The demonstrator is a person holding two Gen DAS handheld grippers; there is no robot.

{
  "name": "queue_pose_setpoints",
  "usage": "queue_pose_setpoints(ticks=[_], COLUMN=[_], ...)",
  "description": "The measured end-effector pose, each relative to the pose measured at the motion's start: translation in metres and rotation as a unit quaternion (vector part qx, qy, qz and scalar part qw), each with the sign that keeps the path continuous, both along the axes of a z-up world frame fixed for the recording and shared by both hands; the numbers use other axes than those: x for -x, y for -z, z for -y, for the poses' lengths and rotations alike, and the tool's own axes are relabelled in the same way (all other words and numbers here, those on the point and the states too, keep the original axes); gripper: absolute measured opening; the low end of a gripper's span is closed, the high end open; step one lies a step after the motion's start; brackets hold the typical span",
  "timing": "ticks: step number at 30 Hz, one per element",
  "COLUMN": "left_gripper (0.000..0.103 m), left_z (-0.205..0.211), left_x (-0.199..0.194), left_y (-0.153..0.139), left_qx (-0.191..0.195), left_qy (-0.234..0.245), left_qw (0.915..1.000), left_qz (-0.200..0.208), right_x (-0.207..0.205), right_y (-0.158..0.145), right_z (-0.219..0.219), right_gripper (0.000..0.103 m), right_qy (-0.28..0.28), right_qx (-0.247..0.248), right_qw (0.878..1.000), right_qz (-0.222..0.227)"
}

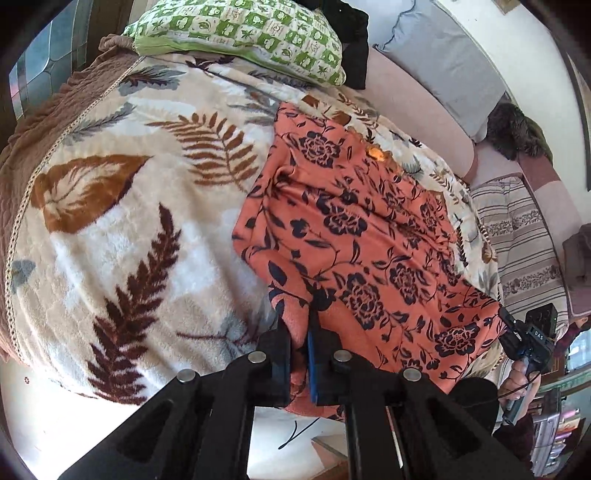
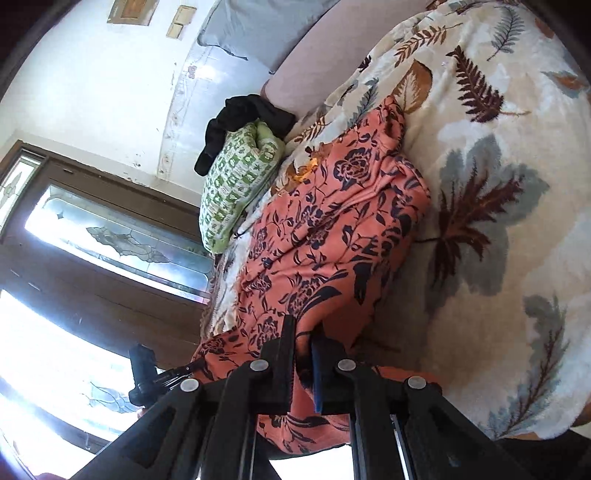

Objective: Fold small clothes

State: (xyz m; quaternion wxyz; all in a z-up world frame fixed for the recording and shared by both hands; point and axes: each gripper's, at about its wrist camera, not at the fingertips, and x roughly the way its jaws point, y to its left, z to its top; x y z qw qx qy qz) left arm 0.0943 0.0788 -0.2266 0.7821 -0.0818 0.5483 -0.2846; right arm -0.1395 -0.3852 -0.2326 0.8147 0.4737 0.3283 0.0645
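Fabric first: the orange floral garment (image 1: pixel 369 229) lies spread on the leaf-print blanket (image 1: pixel 122 221), its far end reaching toward the green checked pillow (image 1: pixel 251 33) and its near edge hanging toward me. My left gripper (image 1: pixel 299 347) is clamped on the near edge of that garment, jaws almost together with cloth bunched between them; my right gripper (image 2: pixel 303 354) pinches another part of the same near edge just as tightly. I judge this as the start of a fold, both near corners secured. Next I need to lift both corners evenly and carry them over the garment toward the pillow end, keeping the edge taut so the far corners line up.
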Motion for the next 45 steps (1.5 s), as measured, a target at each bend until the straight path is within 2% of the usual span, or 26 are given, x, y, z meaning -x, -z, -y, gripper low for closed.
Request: queue_pose_setpoints(ticks=[3, 7, 10, 12, 13, 15, 17, 19, 20, 21, 22, 24, 27, 28, 29, 30, 31, 33, 38, 40, 42, 43, 44, 45], left_gripper=[0.007, 0.007, 0.007, 0.010, 0.010, 0.011, 0.011, 0.015, 0.024, 0.039, 0.046, 0.068, 0.070, 0.070, 0.070, 0.070, 0.070, 0.070, 0.070, 0.070, 0.066, 0.058, 0.032, 0.021], left_z=[0.013, 0.046, 0.081, 0.111, 0.120, 0.123, 0.120, 0.112, 0.106, 0.099, 0.094, 0.087, 0.089, 0.090, 0.091, 0.092, 0.094, 0.092, 0.088, 0.095, 0.105, 0.110, 0.114, 0.118], left_x=[-0.036, -0.111, -0.184, -0.227, -0.241, -0.251, -0.247, -0.234, -0.226, -0.218, -0.213, -0.208, -0.217, -0.219, -0.222, -0.223, -0.223, -0.223, -0.228, -0.232, -0.237, -0.239, -0.242, -0.243], left_y=[-0.018, -0.027, -0.019, -0.006, 0.004, 0.025, 0.040, 0.040, 0.039, 0.038, 0.036, 0.035, 0.041, 0.044, 0.047, 0.049, 0.049, 0.047, 0.040, 0.037, 0.040, 0.043, 0.047, 0.051], left_qx=[0.003, 0.001, 0.020, 0.024, 0.021, 0.036, 0.035, 0.041, 0.049, 0.061, 0.074, 0.088, 0.077, 0.074, 0.073, 0.071, 0.067, 0.065, 0.085, 0.067, 0.043, 0.037, 0.022, 0.001], left_qy=[-0.002, -0.011, -0.033, -0.038, -0.050, -0.075, -0.080, -0.084, -0.090, -0.098, -0.105, -0.118, -0.119, -0.118, -0.115, -0.109, -0.102, -0.098, -0.101, -0.094, -0.077, -0.069, -0.061, -0.056], left_qw=[0.9999, 0.9998, 0.9992, 0.9990, 0.9984, 0.9958, 0.9953, 0.9954, 0.9946, 0.9933, 0.9917, 0.9892, 0.9892, 0.9888, 0.9887, 0.9890, 0.9897, 0.9903, 0.9883, 0.9910, 0.9938, 0.9944, 0.9950, 0.9951], left_qz=[0.010, 0.017, 0.008, -0.004, -0.018, -0.039, -0.042, -0.019, -0.011, -0.008, -0.006, -0.008, -0.039, -0.051, -0.063, -0.070, -0.074, -0.075, -0.077, -0.068, -0.067, -0.071, -0.077, -0.082], right_x=[-0.032, -0.097, -0.152, -0.182, -0.193, -0.207, -0.208, -0.194, -0.182, -0.173, -0.165, -0.162, -0.173, -0.177, -0.181, -0.183, -0.182, -0.178, -0.155, -0.151, -0.151, -0.151, -0.151, -0.151], right_y=[-0.015, -0.030, -0.026, -0.021, -0.019, -0.014, -0.004, 0.008, 0.014, 0.017, 0.020, 0.030, 0.049, 0.054, 0.058, 0.058, 0.055, 0.044, 0.001, -0.004, -0.001, 0.000, -0.001, -0.004], right_z=[0.021, 0.066, 0.116, 0.138, 0.140, 0.133, 0.115, 0.096, 0.089, 0.083, 0.078, 0.065, 0.047, 0.041, 0.035, 0.028, 0.022, 0.015, 0.030, 0.035, 0.038, 0.040, 0.043, 0.047], right_gripper=[0.007, 0.004, 0.004, 0.005, 0.008, 0.009, 0.025, 0.085, 0.086, 0.086, 0.086, 0.086, 0.080, 0.059, 0.045, 0.024, 0.019, 0.014, 0.012, 0.012, 0.012, 0.012, 0.012, 0.012], right_qy=[0.017, 0.073, 0.145, 0.172, 0.173, 0.134, 0.081, 0.045, 0.034, 0.026, 0.019, -0.001, -0.023, -0.032, -0.044, -0.055, -0.062, -0.068, -0.024, -0.018, -0.020, -0.018, -0.013, -0.007], right_qx=[0.004, 0.011, 0.000, 0.021, 0.033, 0.048, 0.093, 0.110, 0.104, 0.095, 0.088, 0.080, 0.107, 0.120, 0.132, 0.147, 0.166, 0.191, 0.201, 0.194, 0.184, 0.177, 0.167, 0.154], right_qw=[1.000, 0.997, 0.989, 0.985, 0.984, 0.990, 0.991, 0.990, 0.992, 0.993, 0.994, 0.993, 0.985, 0.981, 0.976, 0.972, 0.969, 0.965, 0.972, 0.975, 0.975, 0.976, 0.979, 0.983], right_qz=[0.008, 0.023, 0.028, 0.011, -0.003, -0.019, -0.056, -0.071, -0.066, -0.063, -0.062, -0.086, -0.132, -0.148, -0.165, -0.174, -0.174, -0.169, -0.117, -0.109, -0.120, -0.122, -0.117, -0.104])
